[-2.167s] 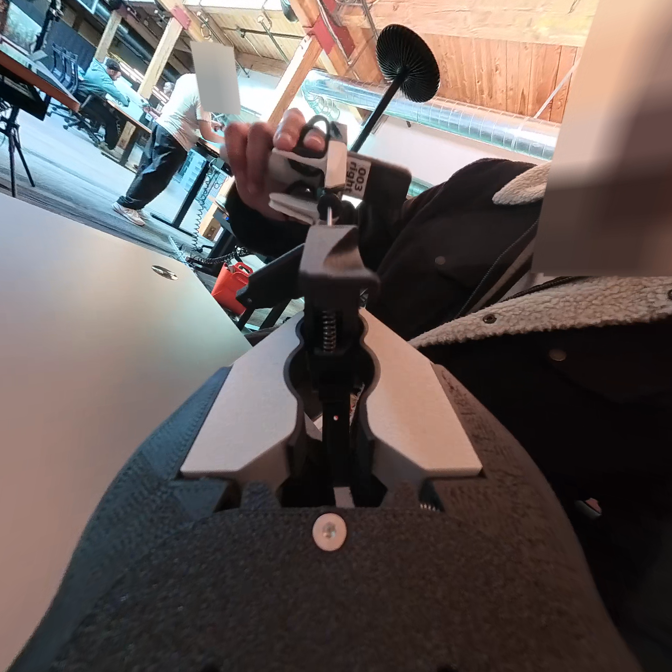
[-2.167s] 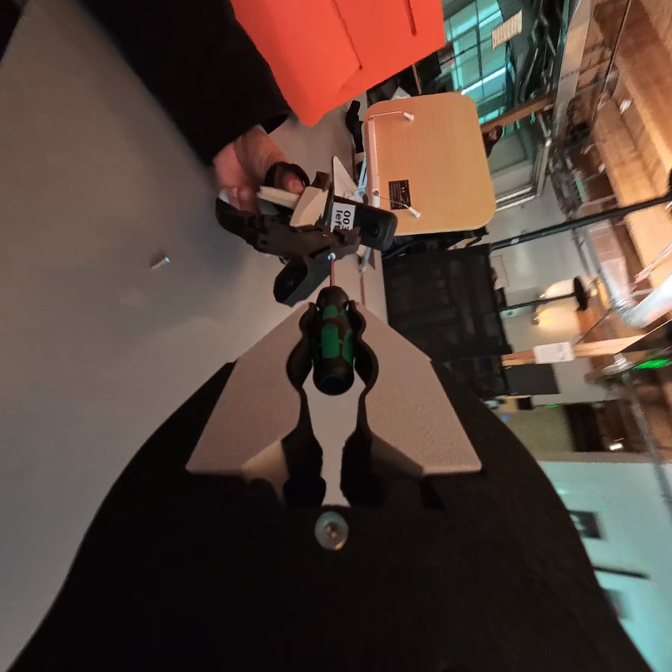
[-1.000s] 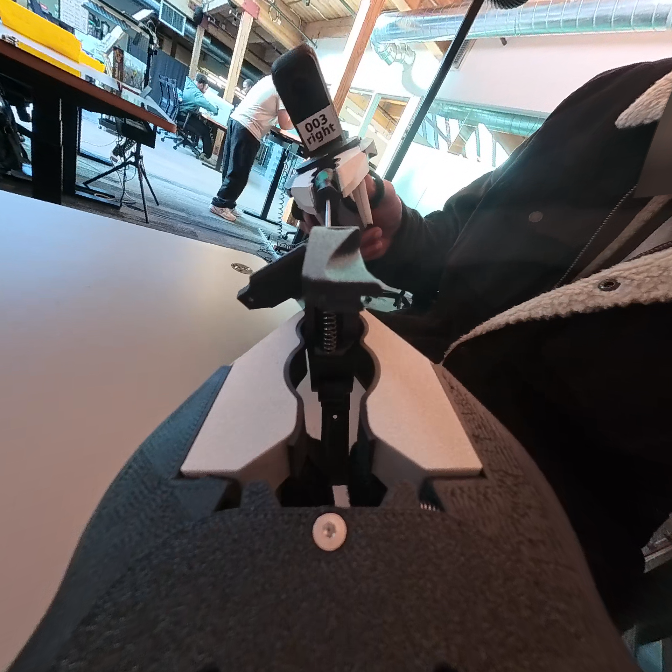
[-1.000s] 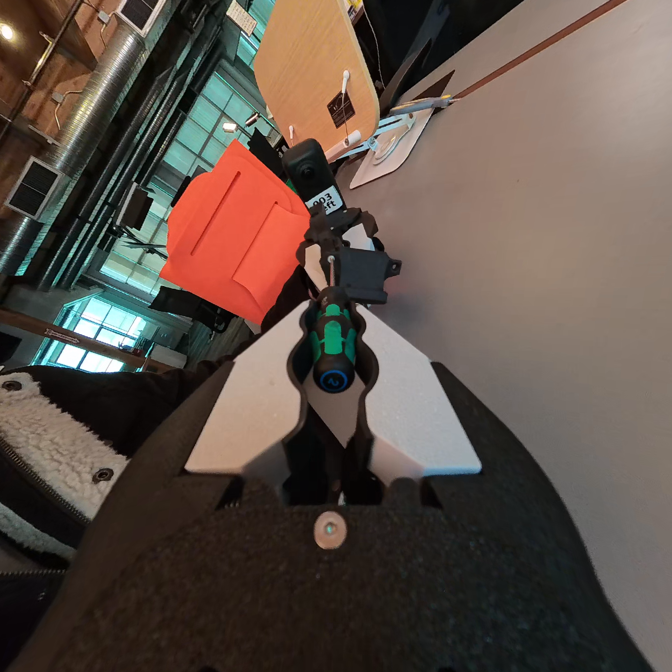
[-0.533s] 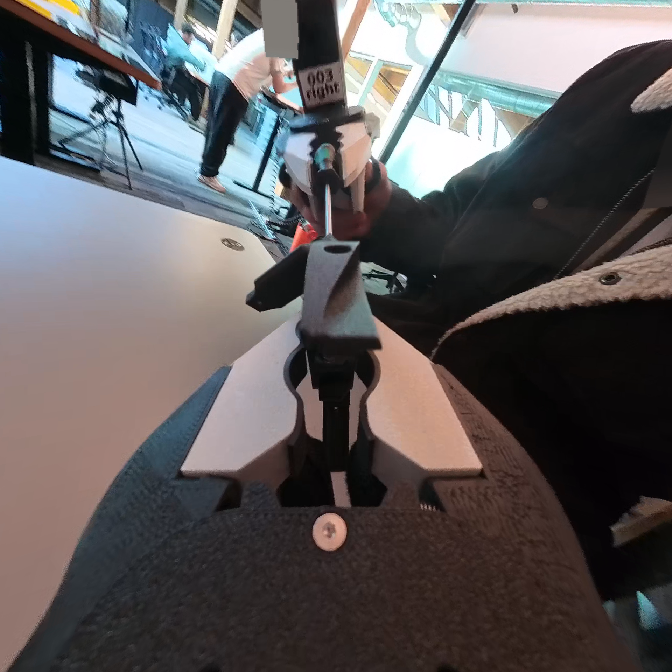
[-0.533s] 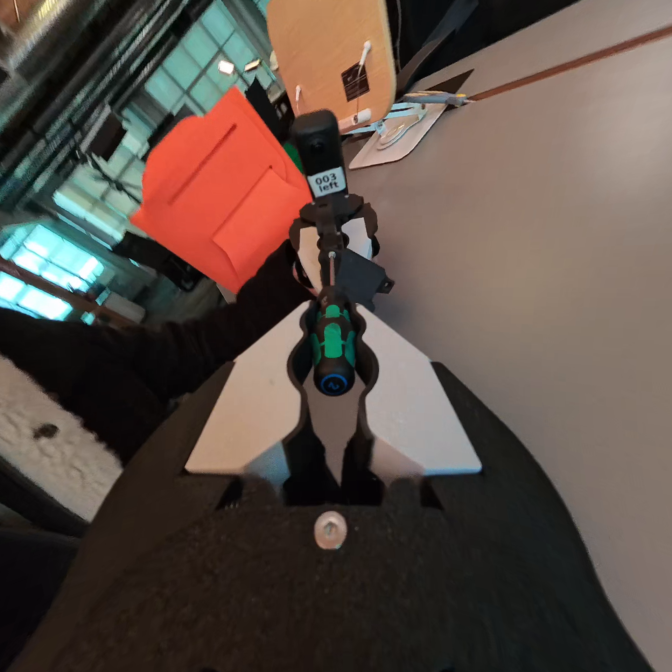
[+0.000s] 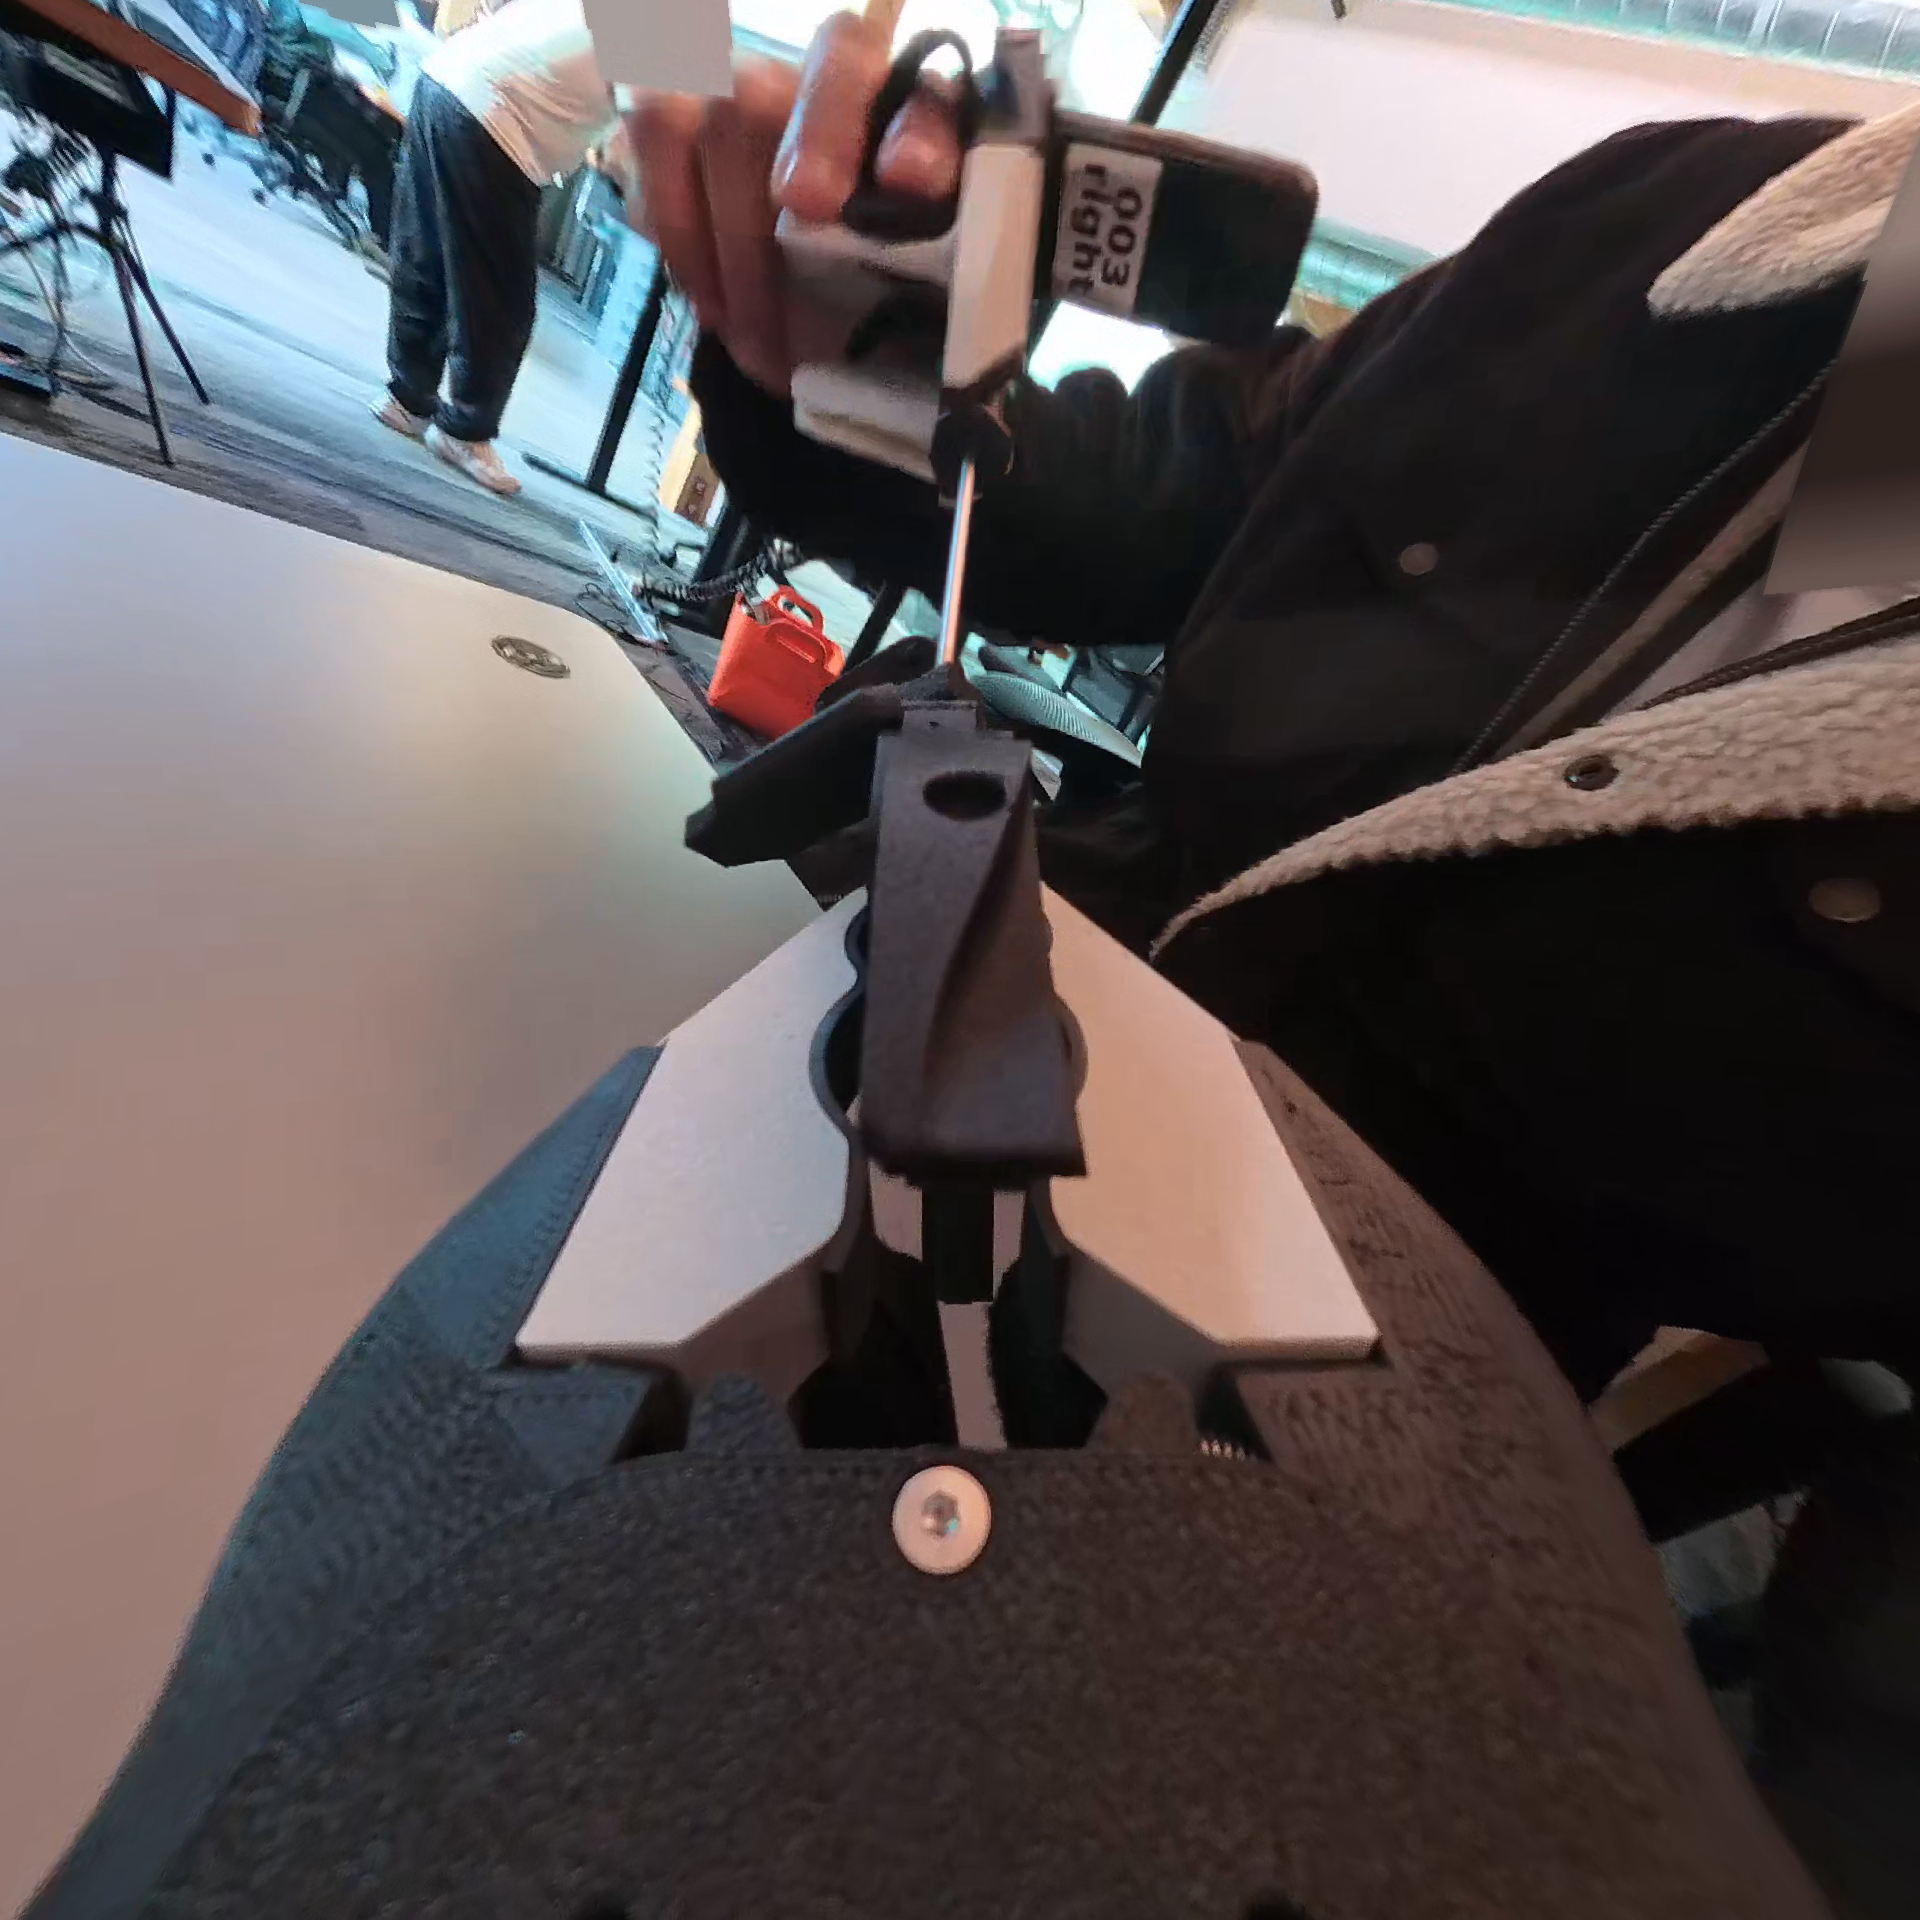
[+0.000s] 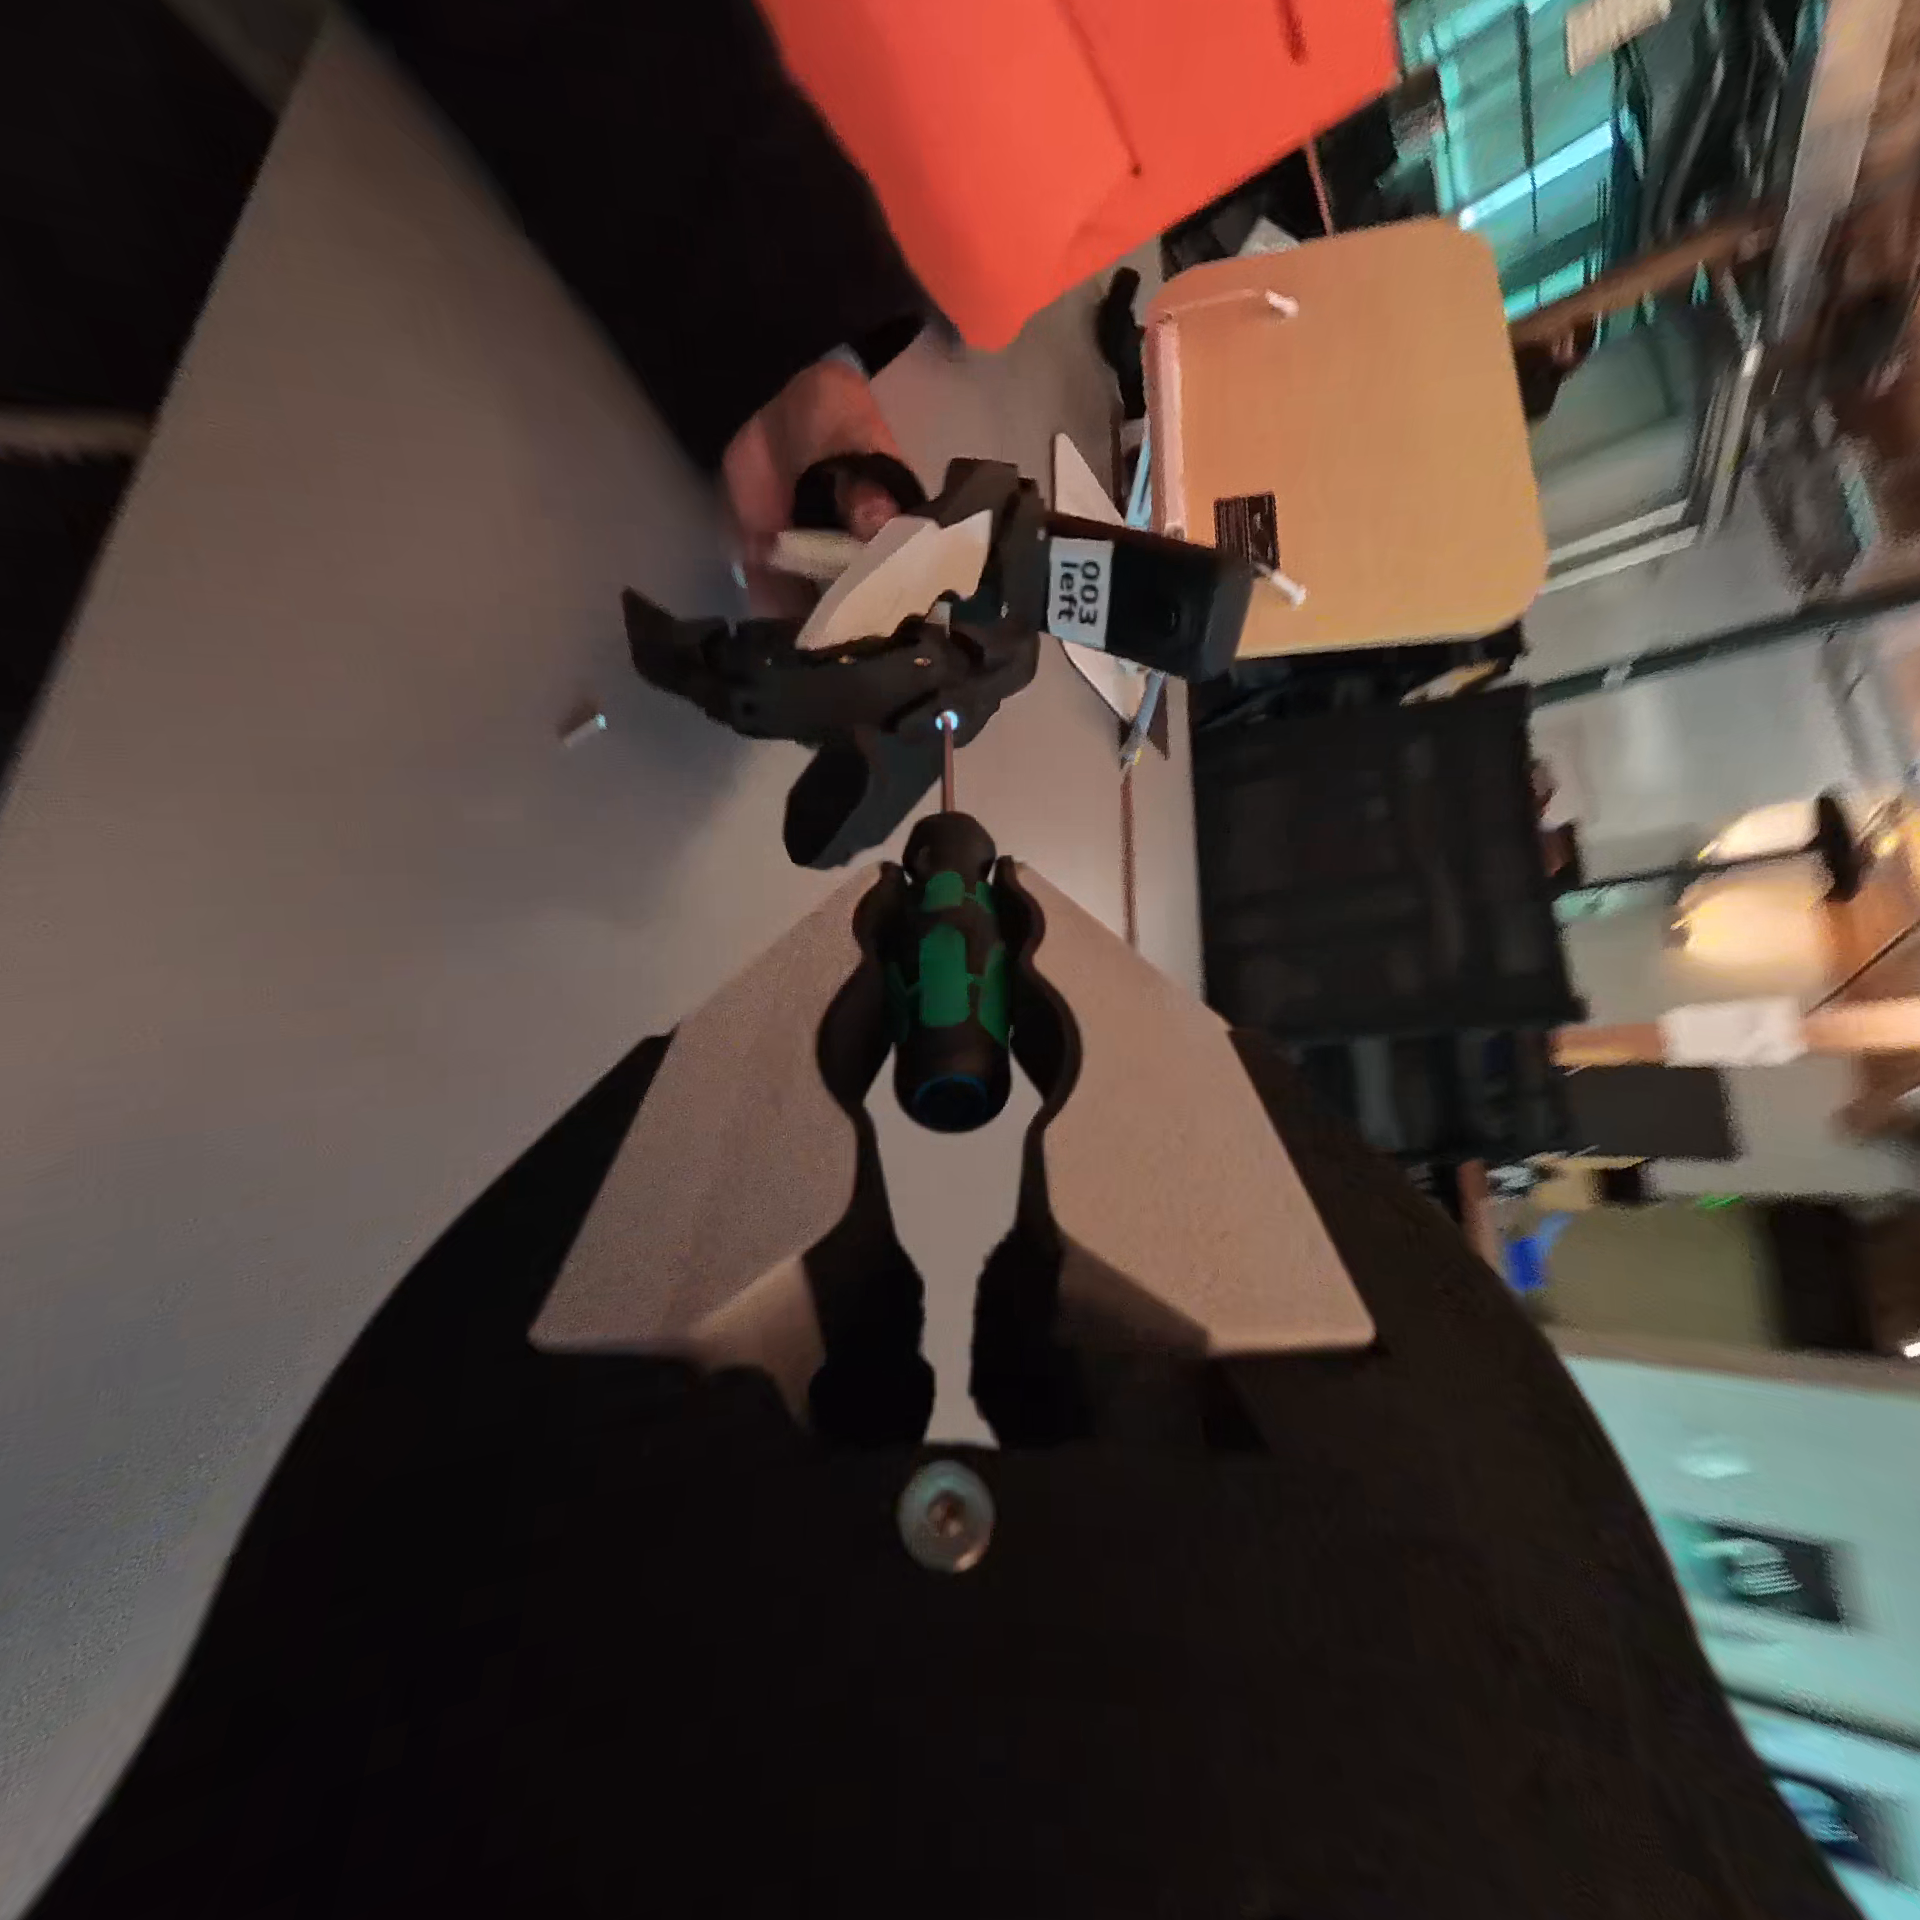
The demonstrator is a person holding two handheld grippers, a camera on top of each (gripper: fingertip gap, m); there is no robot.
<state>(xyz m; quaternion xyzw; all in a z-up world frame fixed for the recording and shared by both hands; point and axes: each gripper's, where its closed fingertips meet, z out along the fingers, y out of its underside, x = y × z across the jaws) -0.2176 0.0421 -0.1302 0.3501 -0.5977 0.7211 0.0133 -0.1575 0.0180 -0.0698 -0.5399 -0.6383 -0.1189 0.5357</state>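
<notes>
My left gripper (image 7: 956, 935) is shut on a black printed part (image 7: 961, 997) with a hole in its top face, held in the air over the table edge. My right gripper (image 8: 948, 883) is shut on a screwdriver with a green and black handle (image 8: 951, 987). Its thin shaft (image 8: 945, 769) runs forward to a small screw (image 8: 947, 720) in the black part (image 8: 831, 665). In the left wrist view the shaft (image 7: 956, 561) comes down from the right gripper (image 7: 914, 312), held in a hand, onto the far end of the part.
A pale table (image 7: 260, 883) lies to the left, with a loose screw (image 8: 582, 727) on it. The person's dark jacket (image 7: 1507, 623) fills the right. A wooden board on a stand (image 8: 1340, 436) and an orange panel (image 8: 1091, 135) stand beyond. An orange can (image 7: 774, 665) sits on the floor. Left tips to right tips: about 10 centimetres.
The right gripper has rolled about a quarter turn around the screwdriver's axis, its tip staying on the part. The part now shows more of its top face in the left gripper.
</notes>
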